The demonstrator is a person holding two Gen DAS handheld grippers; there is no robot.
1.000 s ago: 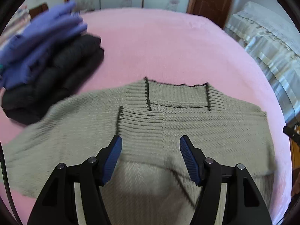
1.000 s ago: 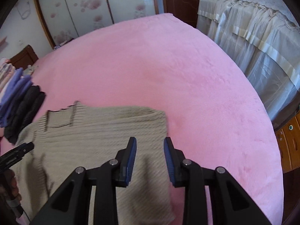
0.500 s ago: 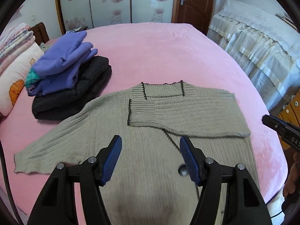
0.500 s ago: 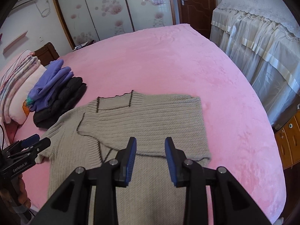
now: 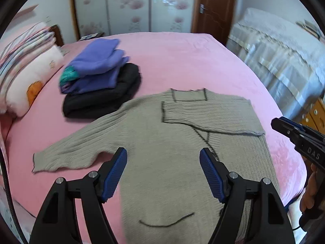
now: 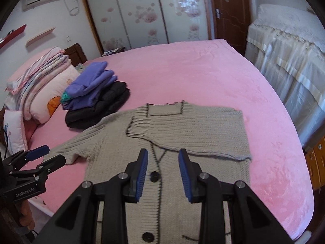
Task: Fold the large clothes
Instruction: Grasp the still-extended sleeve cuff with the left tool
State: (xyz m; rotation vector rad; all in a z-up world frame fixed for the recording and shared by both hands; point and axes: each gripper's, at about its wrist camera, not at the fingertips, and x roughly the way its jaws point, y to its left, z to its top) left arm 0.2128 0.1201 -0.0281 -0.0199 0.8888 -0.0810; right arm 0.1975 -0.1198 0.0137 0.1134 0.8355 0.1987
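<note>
Grey cardigan (image 5: 166, 142) lies flat, below both empty jaws.

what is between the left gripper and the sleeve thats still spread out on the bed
Nothing visible. The left gripper hangs above the grey cardigan, its jaws opening and empty, and the unfolded sleeve lies flat on the pink bedspread, clear of the folded clothes stack.

The cardigan (image 6: 182, 130) is matt ribbed knit with glossy dark buttons (image 6: 154, 176); the bed (image 6: 182, 69) wears soft plush pink cloth; the door (image 6: 229, 10) is glossy wood.
</note>
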